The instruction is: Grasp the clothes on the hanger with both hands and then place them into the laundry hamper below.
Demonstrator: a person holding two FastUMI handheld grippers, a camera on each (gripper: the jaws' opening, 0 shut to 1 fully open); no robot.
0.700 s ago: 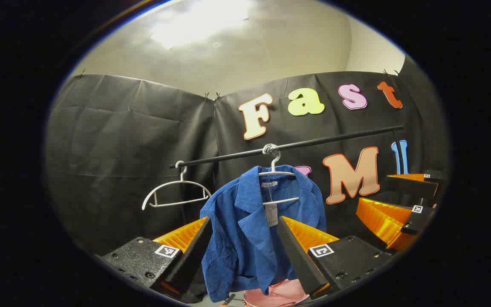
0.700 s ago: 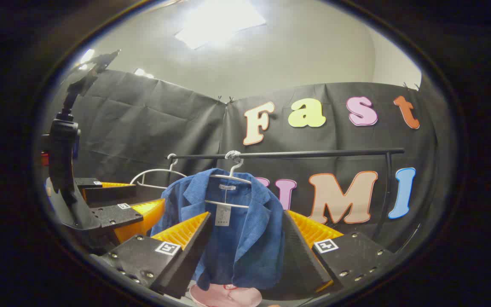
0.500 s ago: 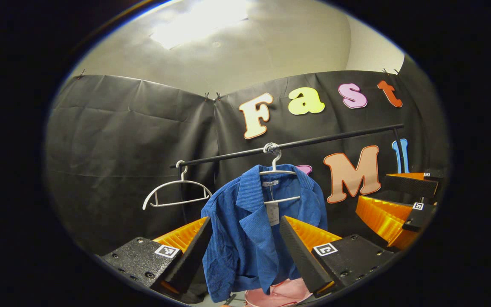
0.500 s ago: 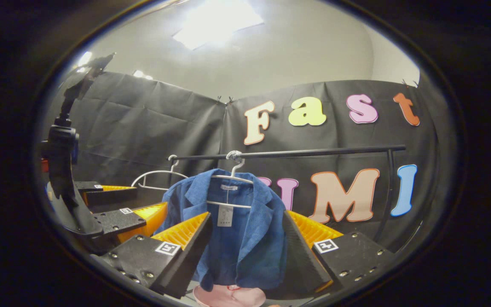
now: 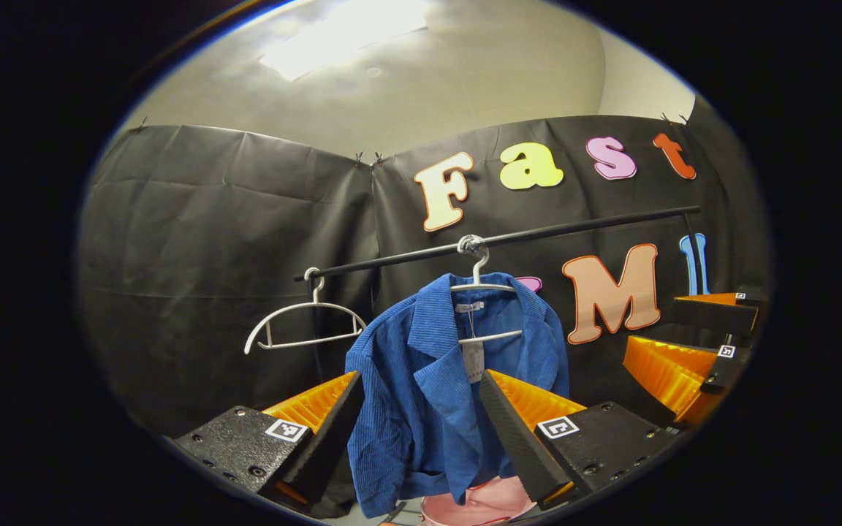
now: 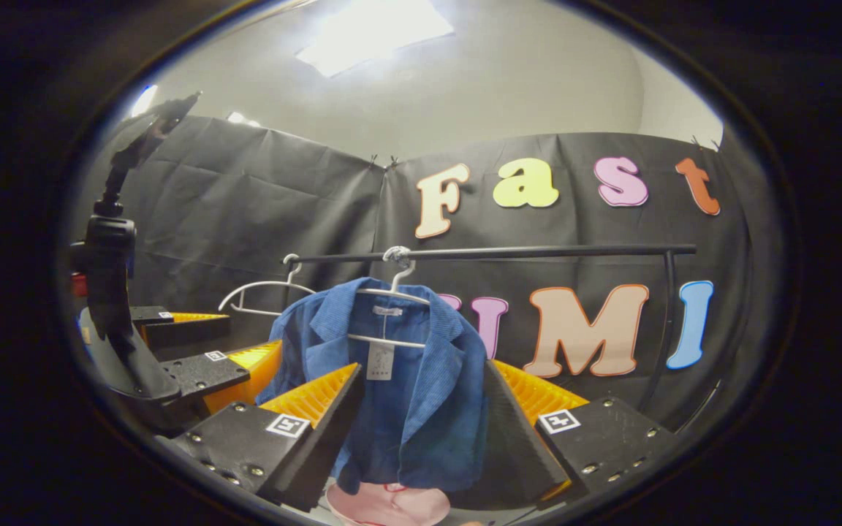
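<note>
- Blue shirt (image 5: 450, 394), ribbed corduroy-like cloth with a notched collar, hung open-fronted on a thin white wire hanger (image 5: 481, 292); pale tag dangling at the neck.
- Hanger hook looped over a slim black rail (image 5: 538, 232), a round bar running level across the booth with an upright post at its far end.
- Second white hanger (image 5: 304, 321), bare and curved, hooked near the rail's other end, well apart from the shirt.
- Pink laundry hamper (image 5: 476, 505) directly under the shirt's hem, rounded rim partly hidden by cloth and fingers.
- Left gripper (image 5: 417, 420): jaws spread wide, nothing pinched; wedge-shaped fingers with ridged inner faces framing the shirt's lower half, not touching it.
- Right gripper (image 6: 421, 413): jaws likewise spread, empty; shirt body seen in the gap between them, clear of both fingers.
- In the left gripper view, right gripper at the far right edge, beside the shirt's sleeve side, short of the cloth.
- In the right gripper view, left gripper at the left, near the shirt's shoulder, with a dark mount rising above it.
- Open room to both sides of the shirt along the rail; wrinkled black cloth wall behind.
</note>
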